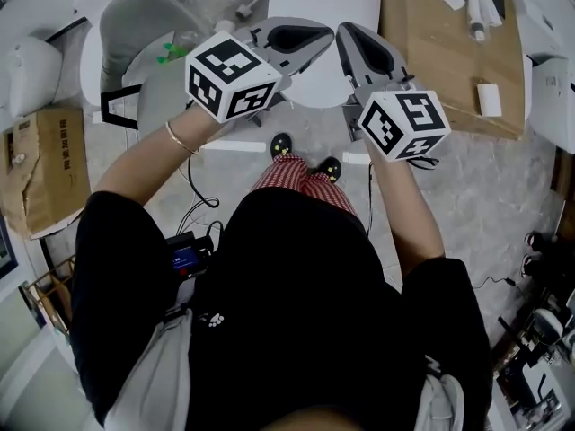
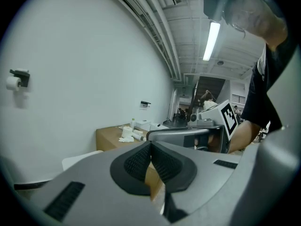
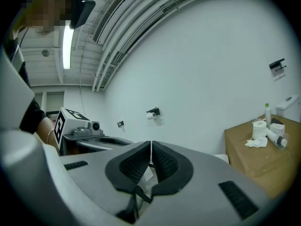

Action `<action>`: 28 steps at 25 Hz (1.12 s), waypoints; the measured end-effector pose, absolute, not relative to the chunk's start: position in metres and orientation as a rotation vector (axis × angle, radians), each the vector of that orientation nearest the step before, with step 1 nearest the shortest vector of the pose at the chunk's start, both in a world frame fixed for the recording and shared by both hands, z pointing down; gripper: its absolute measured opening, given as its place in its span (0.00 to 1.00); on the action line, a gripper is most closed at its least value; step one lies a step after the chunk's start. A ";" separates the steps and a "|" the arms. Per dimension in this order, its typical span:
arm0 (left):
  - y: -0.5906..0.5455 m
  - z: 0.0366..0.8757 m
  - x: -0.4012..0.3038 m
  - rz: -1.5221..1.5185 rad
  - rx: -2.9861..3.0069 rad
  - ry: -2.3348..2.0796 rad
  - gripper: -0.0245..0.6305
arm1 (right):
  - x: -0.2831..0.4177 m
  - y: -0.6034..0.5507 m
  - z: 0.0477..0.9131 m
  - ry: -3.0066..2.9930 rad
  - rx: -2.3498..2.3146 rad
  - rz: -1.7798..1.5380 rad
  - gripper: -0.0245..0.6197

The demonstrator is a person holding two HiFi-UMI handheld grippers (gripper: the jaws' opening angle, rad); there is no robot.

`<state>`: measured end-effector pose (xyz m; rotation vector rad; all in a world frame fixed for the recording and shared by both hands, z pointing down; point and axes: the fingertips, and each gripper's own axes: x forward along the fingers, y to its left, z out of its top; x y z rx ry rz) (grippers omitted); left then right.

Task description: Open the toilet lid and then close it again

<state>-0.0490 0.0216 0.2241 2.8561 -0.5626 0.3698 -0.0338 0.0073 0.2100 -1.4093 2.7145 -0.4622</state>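
Left gripper (image 1: 316, 36) and right gripper (image 1: 352, 43) are hovering side by side, jaws pressing together on nothing. Toilet lid (image 1: 319, 90) is lying seemingly shut directly beneath their tips, equally near both.

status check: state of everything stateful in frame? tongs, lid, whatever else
Left tongs: shut, empty.
Right tongs: shut, empty.
Toilet lid: looks down, though both tongs hide most of it.
Ceiling light: on.
Toilet roll holder: holds a roll.
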 end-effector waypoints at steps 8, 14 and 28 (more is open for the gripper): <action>0.016 0.212 -0.045 0.378 2.868 -0.572 0.04 | -0.030 0.001 0.195 2.689 -1.393 -0.447 0.07; 0.008 0.198 -0.045 0.376 2.883 -0.583 0.04 | -0.030 -0.005 0.185 2.685 -1.379 -0.421 0.08; 0.009 0.185 -0.050 0.374 2.903 -0.618 0.04 | -0.025 -0.007 0.160 2.678 -1.368 -0.352 0.08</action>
